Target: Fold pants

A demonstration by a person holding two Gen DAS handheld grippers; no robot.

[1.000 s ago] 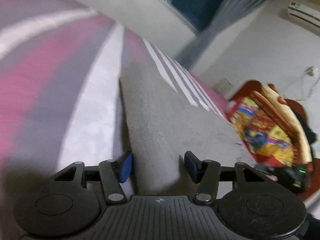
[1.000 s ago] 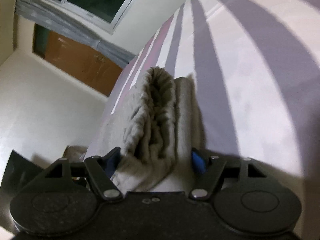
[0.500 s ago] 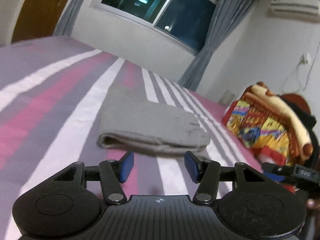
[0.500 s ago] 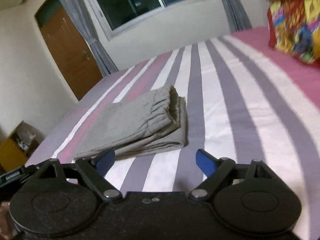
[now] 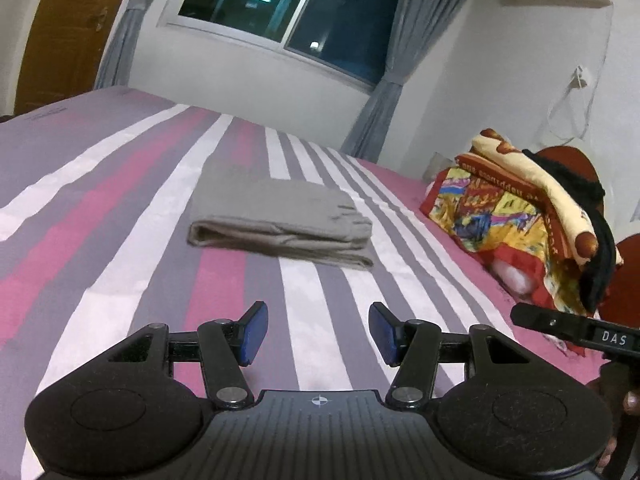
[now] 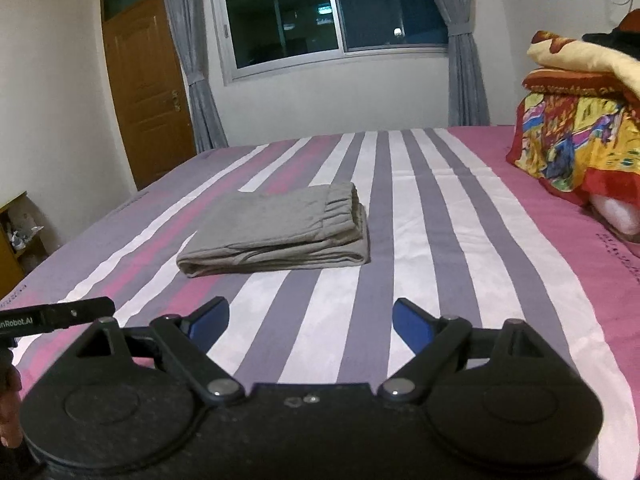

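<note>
Lying folded near the middle of the bed [image 6: 460,248], well short of both grippers, the pants [image 6: 280,236] are judged soft, light, floppy; best taken at the stacked waistband edge. Left gripper [image 5: 318,332] and right gripper [image 6: 310,320] are released, nothing between; the right's jaws have just been opening.

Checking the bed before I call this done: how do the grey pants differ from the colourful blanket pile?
The grey pants are plain and folded into a flat, low rectangle; the blanket pile is a tall, loose heap in red, yellow and blue prints. The pants lie mid-bed on the striped part of the bedsheet; the pile sits at its pink right side, topped by a dark garment. Both are fabric resting on the bed, untouched by either gripper.
</note>
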